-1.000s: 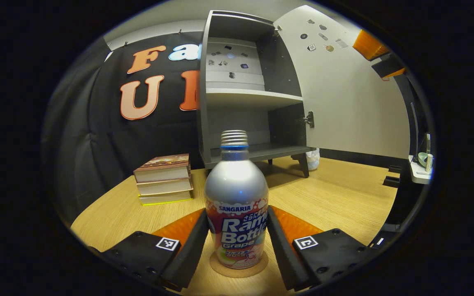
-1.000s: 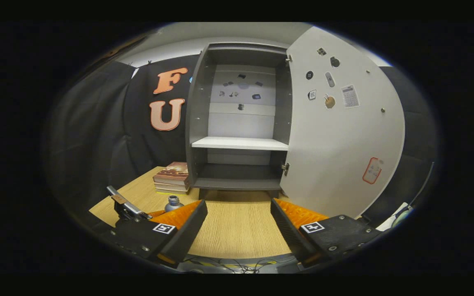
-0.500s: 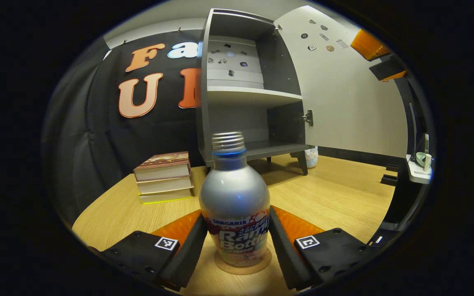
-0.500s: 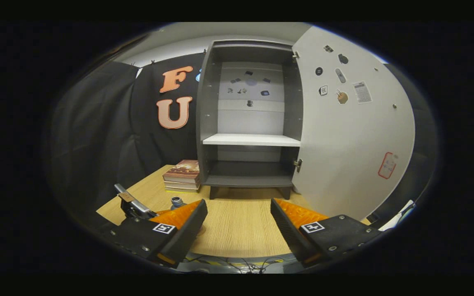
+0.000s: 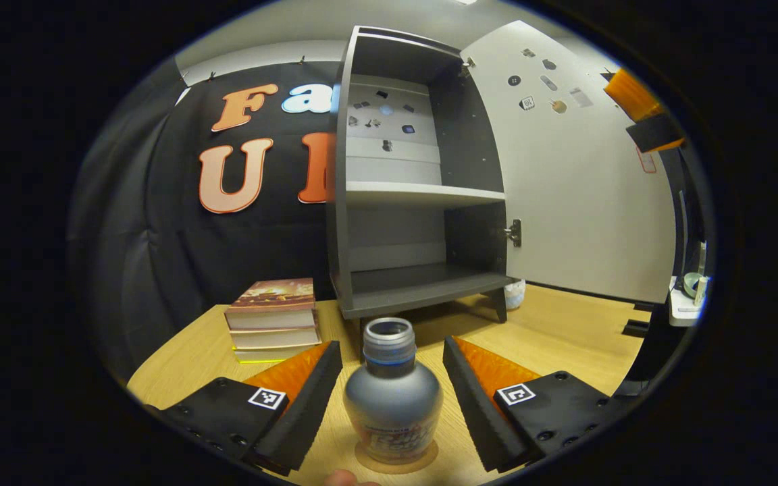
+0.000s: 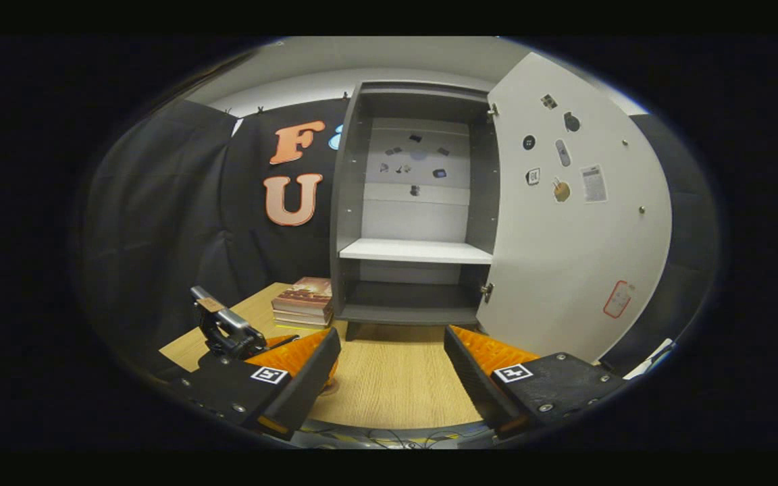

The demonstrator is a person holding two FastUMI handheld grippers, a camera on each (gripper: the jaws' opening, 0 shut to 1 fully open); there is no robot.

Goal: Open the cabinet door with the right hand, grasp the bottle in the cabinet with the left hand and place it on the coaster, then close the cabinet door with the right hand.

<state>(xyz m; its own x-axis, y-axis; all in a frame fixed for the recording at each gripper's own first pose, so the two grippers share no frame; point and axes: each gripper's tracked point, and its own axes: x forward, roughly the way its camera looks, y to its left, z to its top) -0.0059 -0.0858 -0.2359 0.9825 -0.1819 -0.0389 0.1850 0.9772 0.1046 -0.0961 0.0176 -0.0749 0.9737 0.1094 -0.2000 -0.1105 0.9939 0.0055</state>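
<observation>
A silver bottle (image 5: 392, 398) with a colourful label stands upright on a round cork coaster (image 5: 396, 468) on the wooden table. My left gripper (image 5: 391, 344) is open and held above it, one finger on each side of the neck, apart from it. It also appears at the lower left of the right gripper view as the left gripper (image 6: 227, 334). The dark grey cabinet (image 5: 423, 196) has its white door (image 5: 578, 189) swung wide to the right. My right gripper (image 6: 392, 334) is open with nothing between its fingers, facing the cabinet (image 6: 416, 251) and its door (image 6: 571, 250).
A stack of three books (image 5: 273, 317) lies left of the cabinet, the same books (image 6: 304, 302) as in the right gripper view. Bare table (image 5: 564, 337) stretches in front of the cabinet. A small white object (image 5: 514, 293) sits by the cabinet's right leg.
My left gripper has let go of the bottle and risen, leaving it standing on the coaster. The right gripper has drifted slightly, staying open in front of the cabinet.
</observation>
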